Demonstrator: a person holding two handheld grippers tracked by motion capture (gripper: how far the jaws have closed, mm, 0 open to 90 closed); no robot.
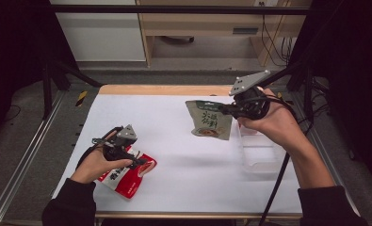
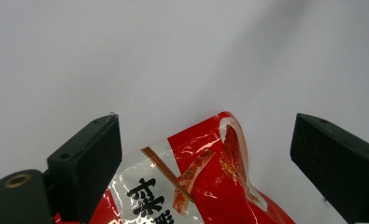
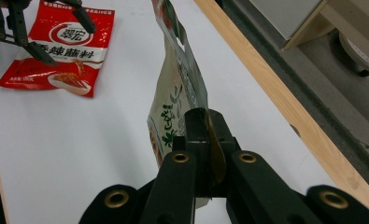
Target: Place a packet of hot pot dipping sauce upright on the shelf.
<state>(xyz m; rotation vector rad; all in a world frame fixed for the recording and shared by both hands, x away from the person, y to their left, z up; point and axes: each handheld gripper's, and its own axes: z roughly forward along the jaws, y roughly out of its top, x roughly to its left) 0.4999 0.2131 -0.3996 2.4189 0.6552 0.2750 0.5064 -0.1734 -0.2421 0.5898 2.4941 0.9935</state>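
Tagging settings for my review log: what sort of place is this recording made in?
Probably a lab recording station, not a home: a white-covered table boxed in by a metal frame, cables hanging by a plain cabinet behind.

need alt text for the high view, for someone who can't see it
The right hand-held gripper holds a green pouch above a white table, beside a clear plastic box. The left hand-held gripper rests open over a red pouch.
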